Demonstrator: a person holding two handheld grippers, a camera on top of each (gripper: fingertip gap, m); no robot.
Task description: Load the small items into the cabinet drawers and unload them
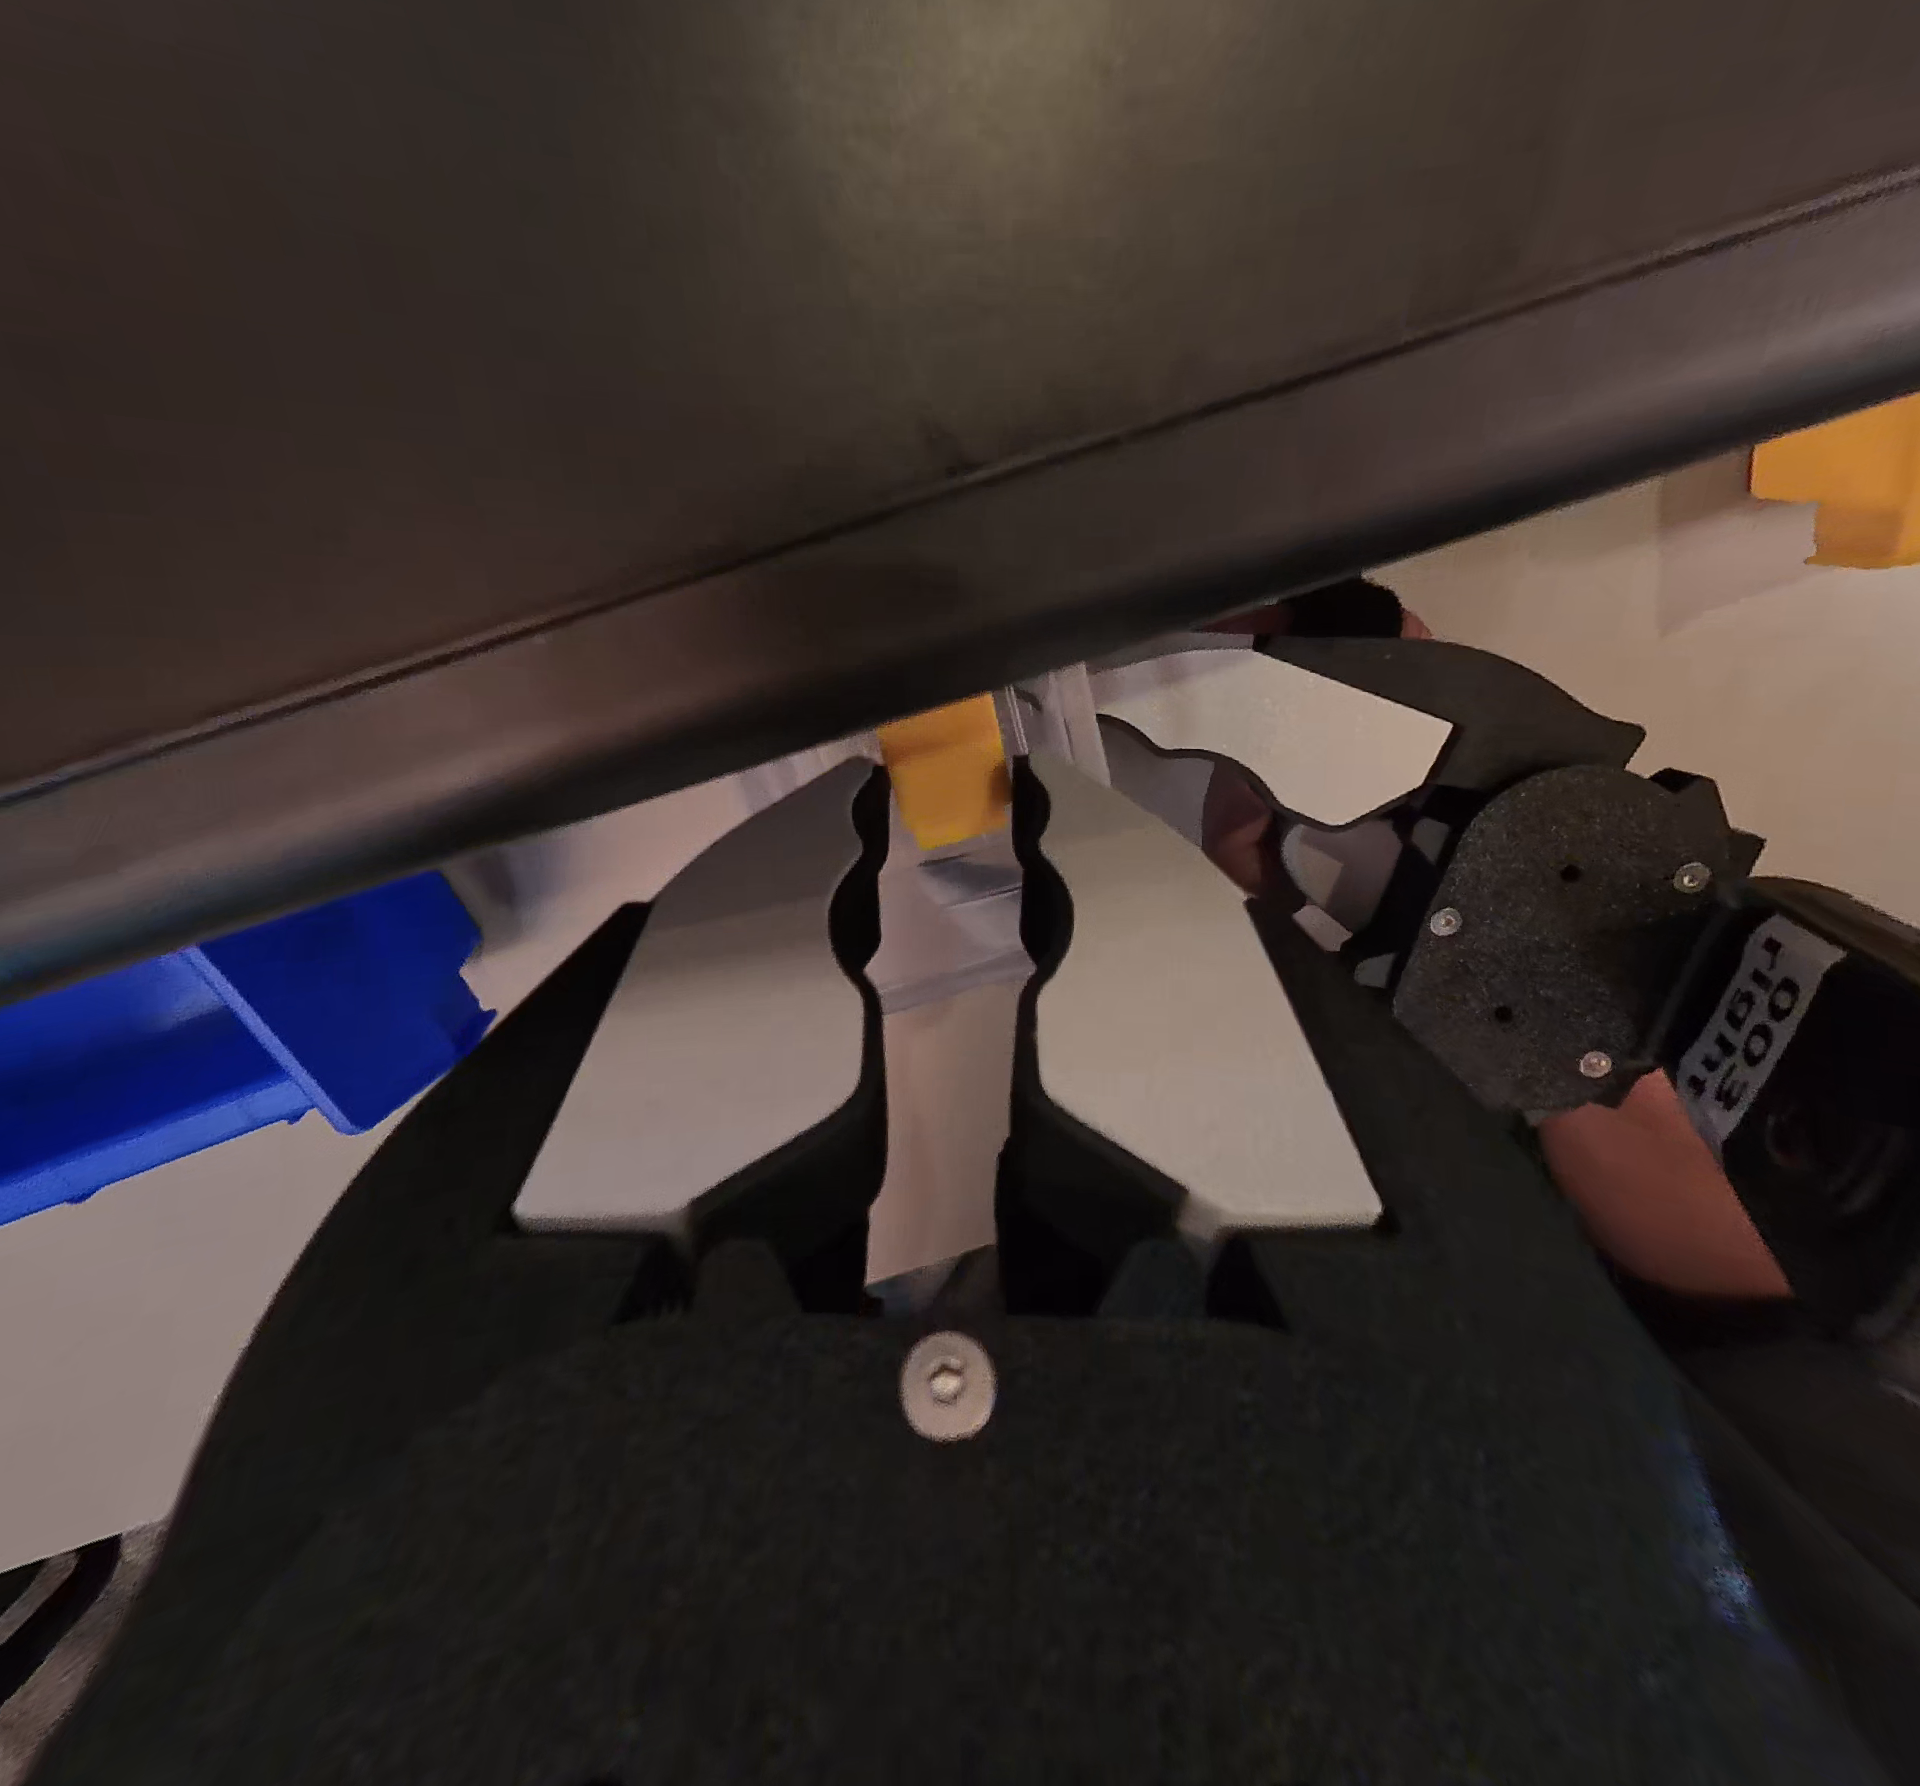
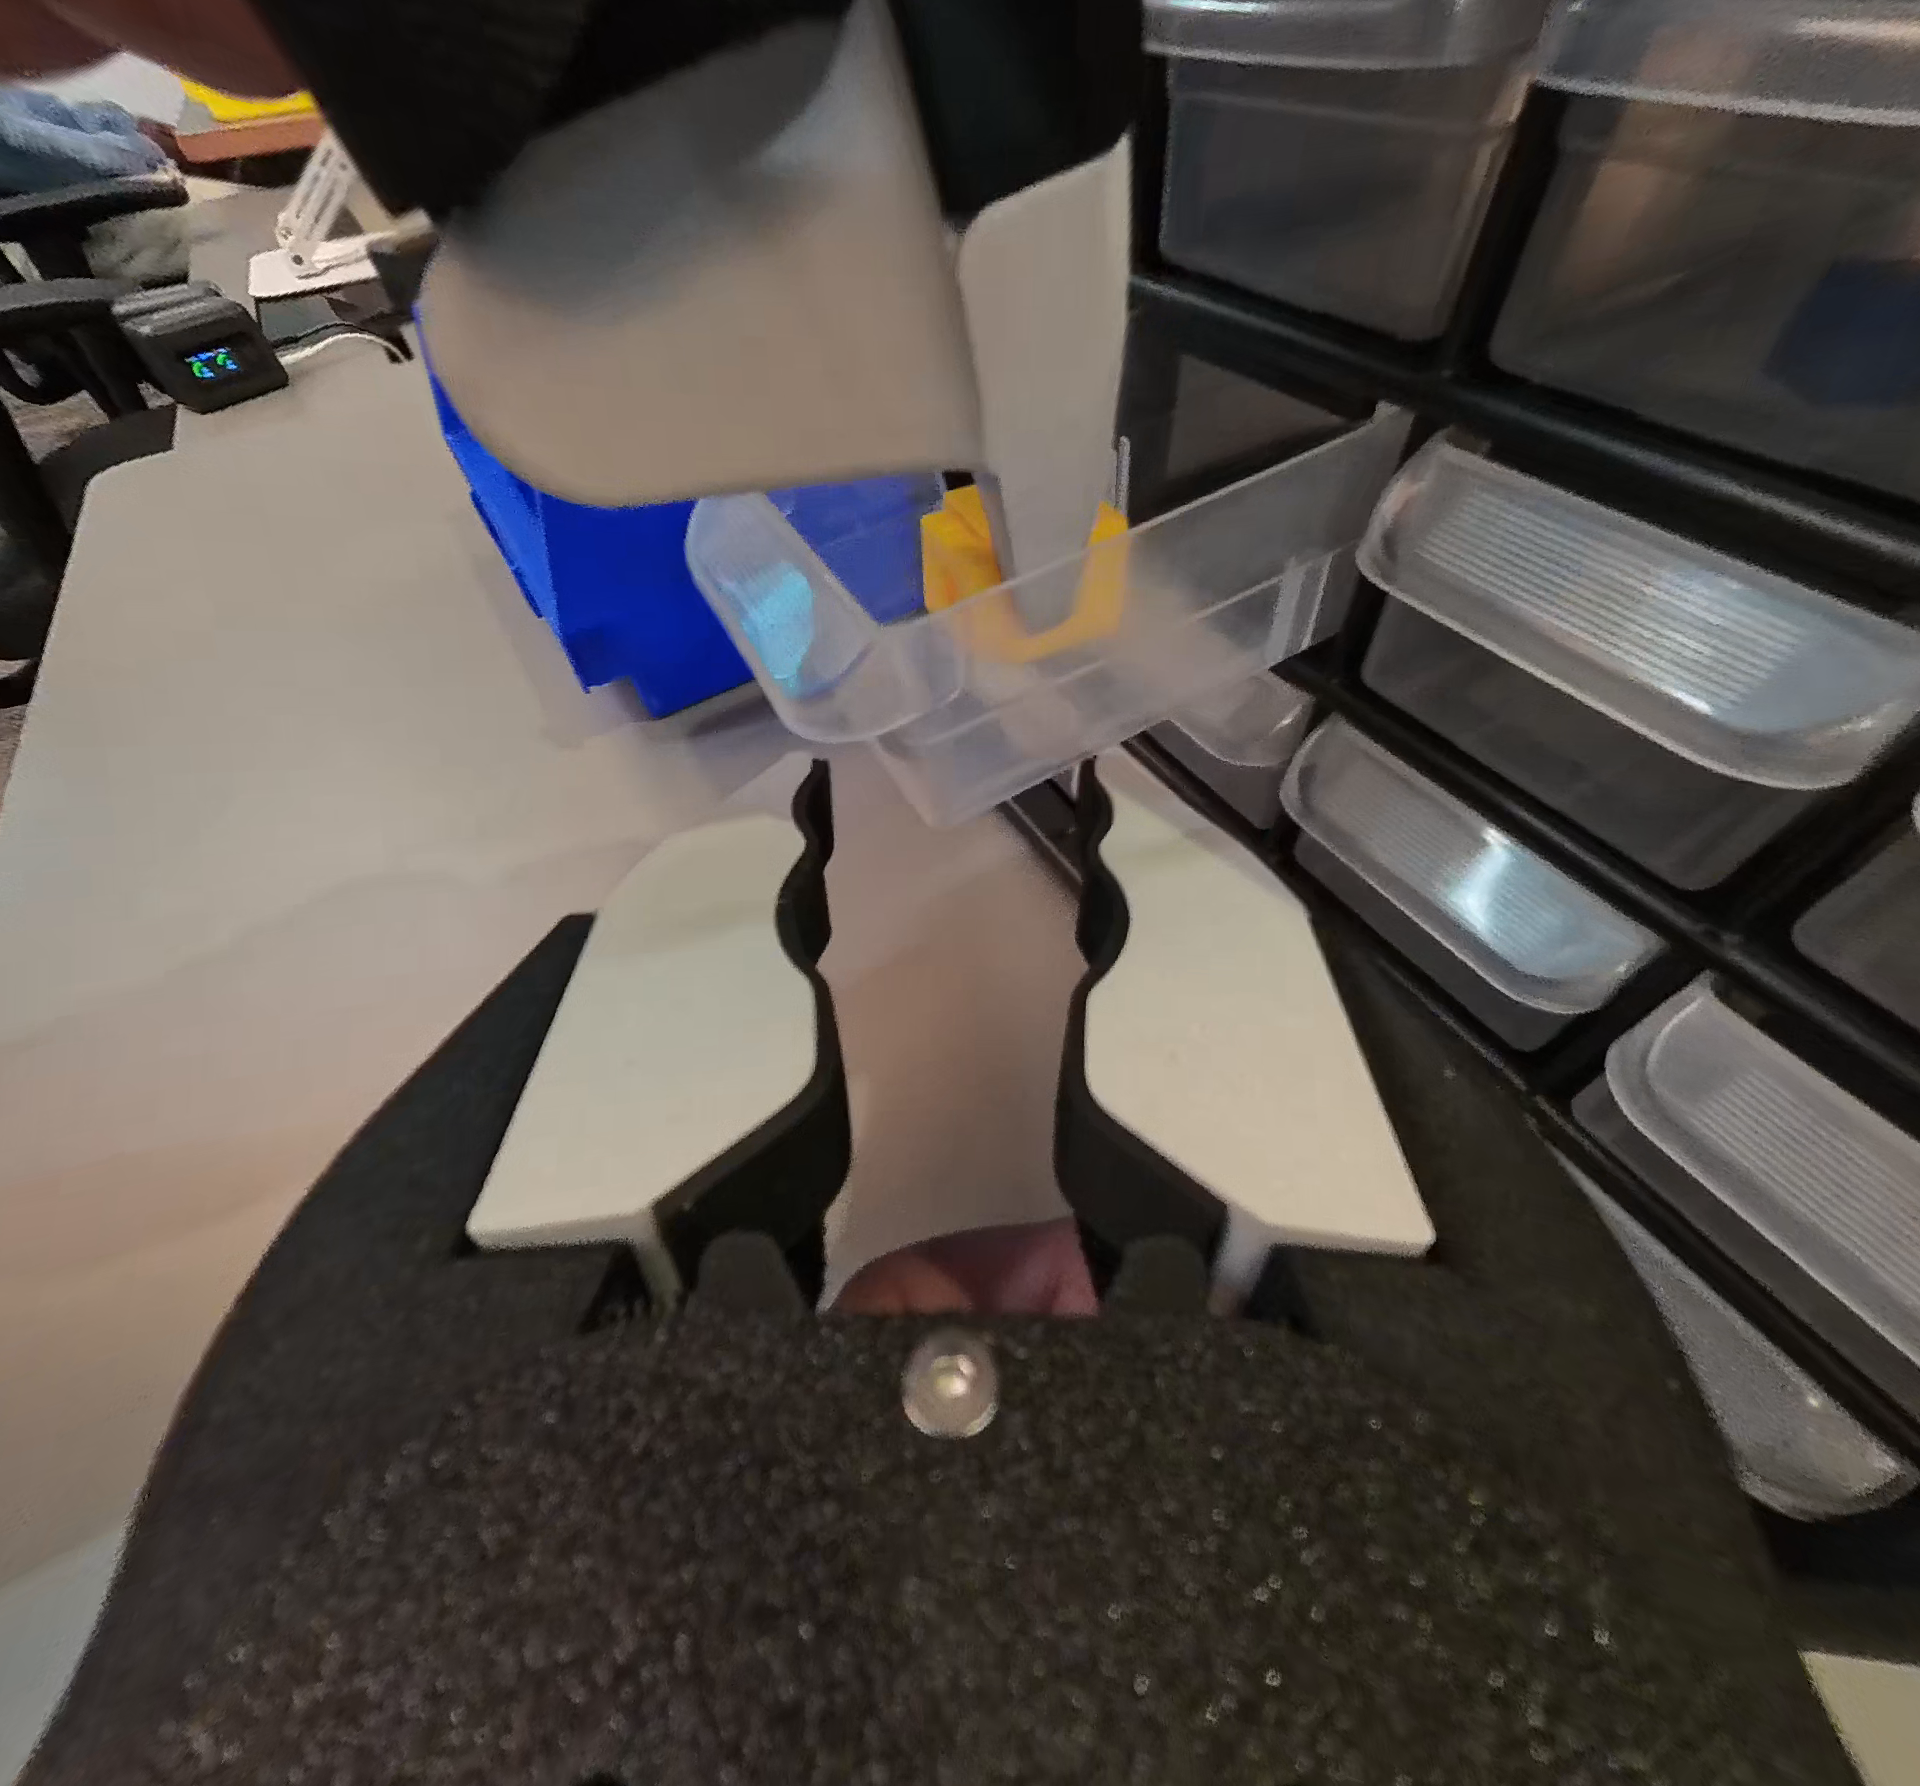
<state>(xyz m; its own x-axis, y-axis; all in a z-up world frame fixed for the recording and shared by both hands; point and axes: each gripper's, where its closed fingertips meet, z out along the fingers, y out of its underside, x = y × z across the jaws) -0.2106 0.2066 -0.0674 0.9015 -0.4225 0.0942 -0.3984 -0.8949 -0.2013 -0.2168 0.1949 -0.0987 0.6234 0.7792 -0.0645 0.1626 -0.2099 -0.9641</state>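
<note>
Left wrist view looks down from close above the black cabinet top [image 1: 727,230]; right wrist view faces the pulled-out clear plastic drawer [image 2: 1039,666] closely. Both share the yellow plastic piece [image 1: 945,780] [image 2: 1023,583].

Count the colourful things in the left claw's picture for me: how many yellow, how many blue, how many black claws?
Yellow plastic blocks: 2
Blue plastic bin: 1
Black claws: 2, the left claw and the right claw
Total: 5
</note>
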